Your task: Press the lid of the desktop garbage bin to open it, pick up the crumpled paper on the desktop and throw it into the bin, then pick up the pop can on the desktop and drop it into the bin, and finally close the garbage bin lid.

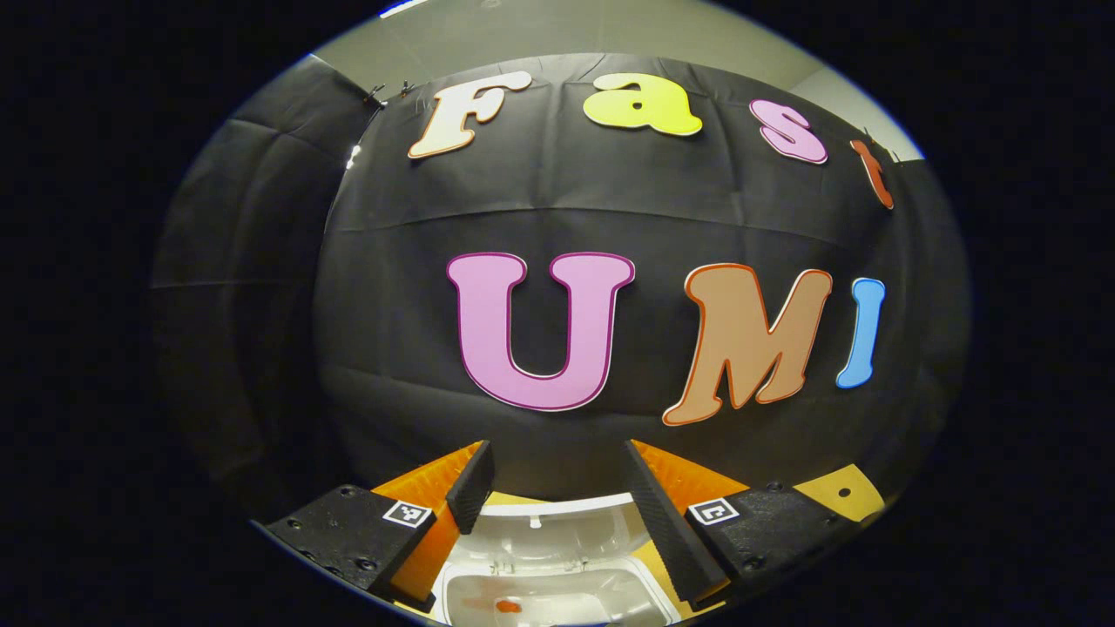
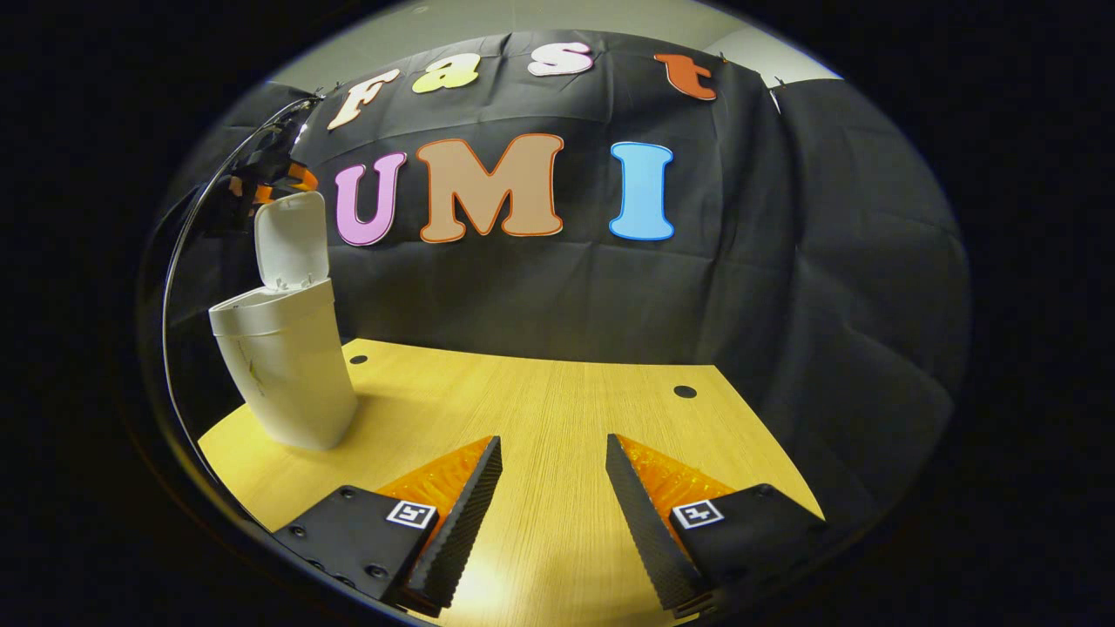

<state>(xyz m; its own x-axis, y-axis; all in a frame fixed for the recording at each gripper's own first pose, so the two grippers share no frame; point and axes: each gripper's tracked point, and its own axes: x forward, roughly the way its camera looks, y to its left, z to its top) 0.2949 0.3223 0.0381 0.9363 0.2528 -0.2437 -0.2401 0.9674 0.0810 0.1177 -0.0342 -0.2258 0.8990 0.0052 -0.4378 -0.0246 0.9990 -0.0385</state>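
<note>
The tall white plastic desktop bin (image 2: 283, 370) is standing at about nine o'clock in the right gripper view, on the pale wood-grain surface (image 2: 557, 418), with its white hinged lid (image 2: 292, 239) standing upright and open. In the left gripper view the bin's open mouth (image 1: 557, 592) is lying directly below the left hand-held gripper (image 1: 557, 514), at six o'clock, and something small and orange-red (image 1: 508, 605) is showing inside; what it is I cannot tell.

The left hand-held gripper is hanging over the mouth with its fingers apart and nothing between them. The right hand-held gripper (image 2: 553, 514) is hovering above bare surface, its fingers also spread and empty.

The bin looks like thin, light, smooth plastic, so it will probably slide or tip if shoved sideways. The lid seems stiff but loosely hinged; pressing down on its free top edge, at twelve o'clock from the body, should swing it shut without a pinch.

The surface is flat and smooth, with small dark round holes (image 2: 685, 392) toward one o'clock. Black cloth (image 2: 784, 305) is walling in the booth behind and to the sides.
</note>
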